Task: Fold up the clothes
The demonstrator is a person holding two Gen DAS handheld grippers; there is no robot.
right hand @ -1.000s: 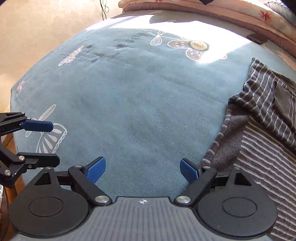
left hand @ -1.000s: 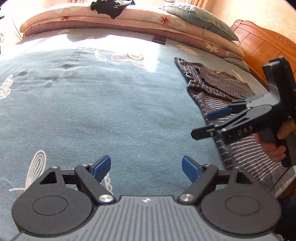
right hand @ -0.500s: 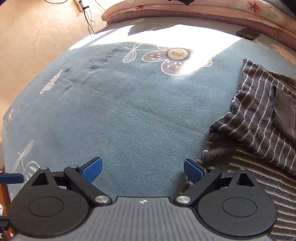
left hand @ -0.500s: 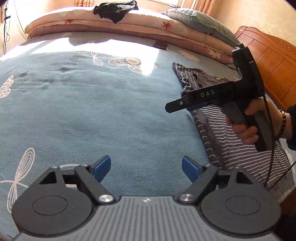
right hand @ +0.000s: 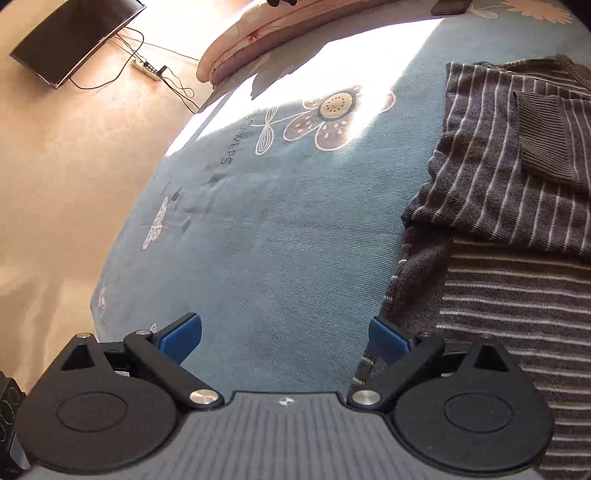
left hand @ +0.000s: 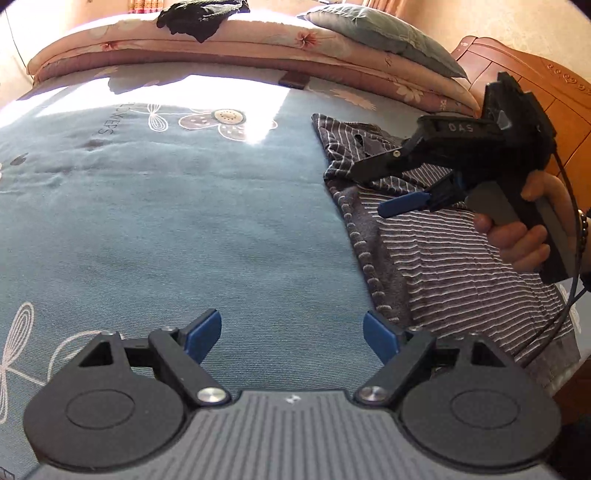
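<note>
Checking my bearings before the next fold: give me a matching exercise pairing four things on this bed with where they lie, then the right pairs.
Things:
1. grey white-striped knit sweater
2. black crumpled garment
3. grey-green pillow
4. flower print on the blue bedspread

Places:
A. on top of the pink floral quilt, far left
B. in the sunlit patch
C. right edge of the bed
D. on the quilt's right end, by the wooden headboard

Pairs: 1-C, 2-A, 3-D, 4-B
</note>
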